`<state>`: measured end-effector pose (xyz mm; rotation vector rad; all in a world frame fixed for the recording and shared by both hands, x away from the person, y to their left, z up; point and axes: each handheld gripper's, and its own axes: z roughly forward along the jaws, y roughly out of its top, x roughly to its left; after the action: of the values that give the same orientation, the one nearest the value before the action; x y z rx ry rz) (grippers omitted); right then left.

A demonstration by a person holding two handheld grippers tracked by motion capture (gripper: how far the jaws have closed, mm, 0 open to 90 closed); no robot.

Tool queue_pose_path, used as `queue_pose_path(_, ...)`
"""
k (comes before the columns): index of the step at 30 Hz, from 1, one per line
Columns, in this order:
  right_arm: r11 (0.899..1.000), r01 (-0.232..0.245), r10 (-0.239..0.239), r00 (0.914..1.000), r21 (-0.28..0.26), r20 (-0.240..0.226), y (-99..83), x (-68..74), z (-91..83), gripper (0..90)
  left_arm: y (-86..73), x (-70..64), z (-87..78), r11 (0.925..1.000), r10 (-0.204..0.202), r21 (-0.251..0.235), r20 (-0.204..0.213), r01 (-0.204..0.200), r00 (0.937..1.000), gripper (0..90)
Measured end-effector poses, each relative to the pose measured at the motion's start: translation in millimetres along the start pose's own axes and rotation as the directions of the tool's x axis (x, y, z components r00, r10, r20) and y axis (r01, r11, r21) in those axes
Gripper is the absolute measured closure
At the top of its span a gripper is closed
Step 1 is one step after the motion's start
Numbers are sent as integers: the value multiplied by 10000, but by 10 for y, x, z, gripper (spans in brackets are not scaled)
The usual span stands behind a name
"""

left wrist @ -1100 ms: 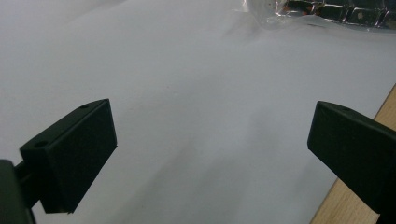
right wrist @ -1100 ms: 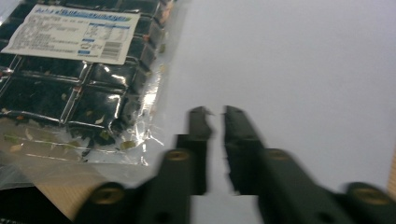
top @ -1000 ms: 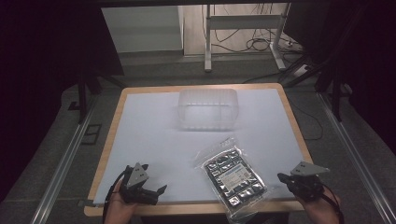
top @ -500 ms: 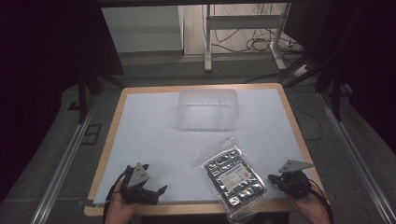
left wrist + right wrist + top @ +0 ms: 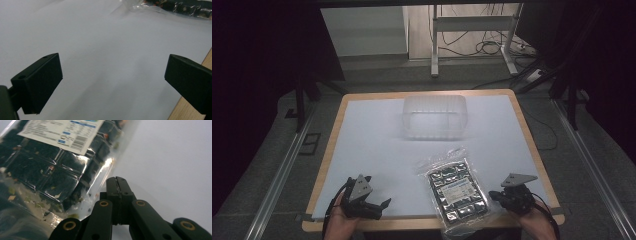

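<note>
Right gripper [image 5: 495,195]: at the table's 5 o'clock edge, jaws pressed together with nothing between them; in the right gripper view the tips [image 5: 116,182] sit just beside the bag's clear edge.
Left gripper [image 5: 382,205]: at 7 o'clock, jaws spread wide over bare white surface, holding nothing.
Bag [image 5: 455,190]: clear plastic, dark packets and a white label inside, lying flat at 6 o'clock between the grippers.
Clear tub [image 5: 434,117]: at 12 o'clock, well apart from the bag.
Table [image 5: 362,145]: white top, wooden rim.
</note>
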<state>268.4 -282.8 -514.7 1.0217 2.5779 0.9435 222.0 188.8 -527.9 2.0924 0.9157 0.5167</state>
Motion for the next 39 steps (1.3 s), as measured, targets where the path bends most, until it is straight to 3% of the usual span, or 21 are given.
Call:
queue_pose_path(8, 9998, 151, -156, 9988, -107, -472, 105, 175, 132, 895, -1, 9, -13, 9999, -84, -98, -33, 83, 10000, 11)
queue_pose_path(19, 9996, 182, -196, 9975, -218, -681, 272, 346, 313, 894, -4, 26, -37, 9996, -181, -226, -100, 178, 9998, 11)
queue_pose_path(25, 9987, 476, -486, 9966, -167, -658, 375, 437, 402, 894, -5, 28, -45, 9994, -218, -275, -83, 216, 9997, 12)
queue_pose_path(28, 9975, 703, -707, 9964, -97, -472, 370, 446, 365, 894, -7, 33, -55, 9993, -222, -301, -109, 219, 9997, 12)
queue_pose_path(33, 9977, 676, -673, 9939, 3, -878, 197, 440, 169, 894, -11, 41, -65, 9991, -251, -344, -156, 245, 9996, 12)
queue_pose_path(39, 9971, 667, -604, 9869, 371, -1497, -66, 564, -13, 894, -9, 43, -67, 9991, -255, -356, -186, 248, 9995, 12)
